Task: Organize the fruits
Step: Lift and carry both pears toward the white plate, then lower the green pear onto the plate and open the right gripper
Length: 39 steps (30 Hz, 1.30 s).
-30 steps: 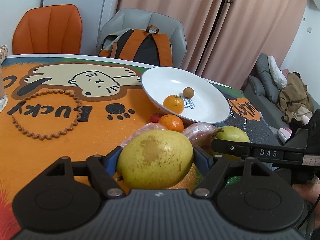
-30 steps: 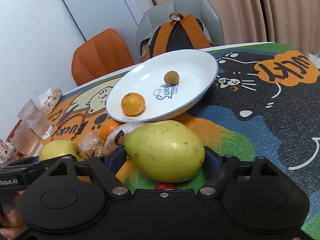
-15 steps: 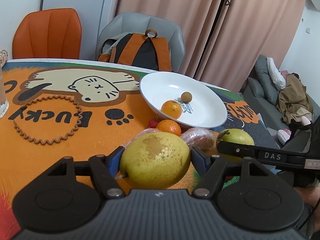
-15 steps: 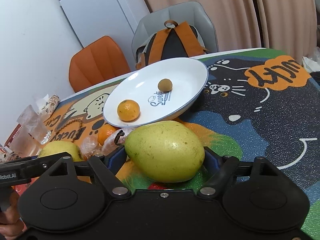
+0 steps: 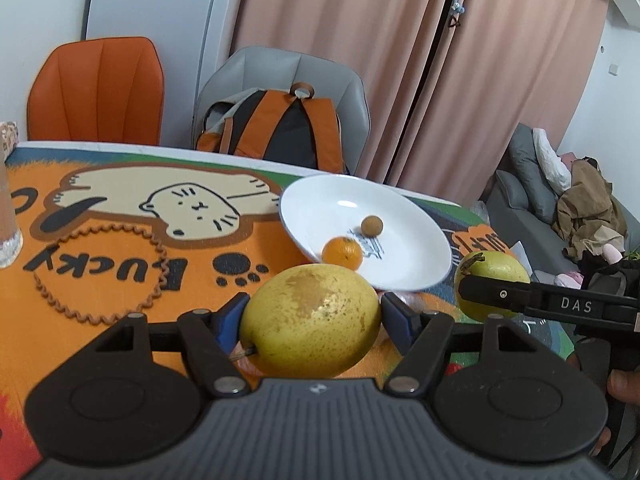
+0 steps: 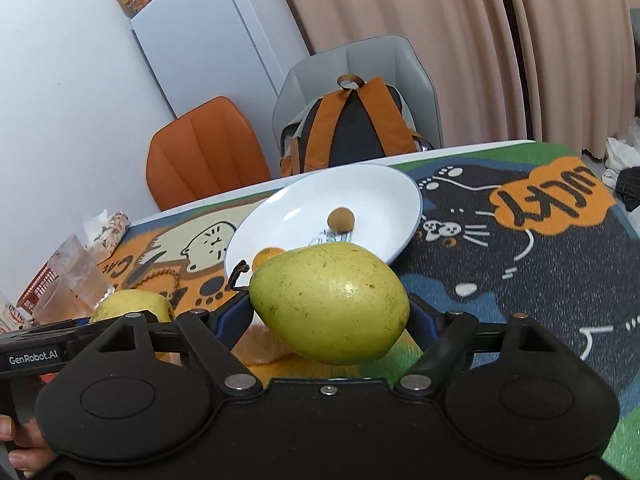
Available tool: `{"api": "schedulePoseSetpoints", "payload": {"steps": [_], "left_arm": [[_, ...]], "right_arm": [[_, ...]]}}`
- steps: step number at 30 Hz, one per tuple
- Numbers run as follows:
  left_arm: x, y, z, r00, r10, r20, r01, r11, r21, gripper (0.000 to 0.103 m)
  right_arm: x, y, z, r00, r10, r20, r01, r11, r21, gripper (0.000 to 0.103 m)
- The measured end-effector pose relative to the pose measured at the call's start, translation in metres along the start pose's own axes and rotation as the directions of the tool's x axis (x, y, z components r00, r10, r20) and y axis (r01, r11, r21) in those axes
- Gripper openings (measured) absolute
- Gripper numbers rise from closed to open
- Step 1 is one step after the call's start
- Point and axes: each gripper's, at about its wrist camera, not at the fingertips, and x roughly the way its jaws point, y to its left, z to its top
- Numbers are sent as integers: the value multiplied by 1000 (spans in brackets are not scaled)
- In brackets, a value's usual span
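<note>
Low in each frame, the left hand-held gripper squeezes a spotty pear and the right hand-held gripper squeezes a green pear. Both have risen higher than before, ready for the plate behind. An orange and small brown fruit already sit there, taking room.

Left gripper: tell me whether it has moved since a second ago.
Yes. The left gripper, shut on its pear, has risen: the pear now overlaps the plate rim, hiding the fruit on the table that showed between them earlier.
</note>
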Motion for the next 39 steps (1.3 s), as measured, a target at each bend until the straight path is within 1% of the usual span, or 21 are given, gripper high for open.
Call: {"api": "schedulePoseSetpoints", "payload": {"steps": [9, 17, 23, 34, 39], "left_arm": [[0, 6, 13, 1000, 7, 15, -7, 1000, -5, 70], [3, 18, 22, 999, 28, 19, -28, 999, -19, 69], [7, 29, 27, 999, 49, 11, -49, 998, -29, 69], [11, 45, 29, 996, 84, -8, -85, 995, -47, 69], [14, 47, 29, 996, 88, -14, -89, 995, -49, 69]], "right_arm": [[8, 9, 17, 1000, 7, 10, -7, 1000, -20, 77], [31, 19, 31, 1000, 21, -7, -21, 999, -46, 77], [51, 22, 33, 999, 29, -40, -31, 998, -49, 77], [77, 23, 31, 997, 3, -76, -6, 999, -44, 77], [84, 23, 29, 996, -14, -86, 10, 999, -48, 77]]}}
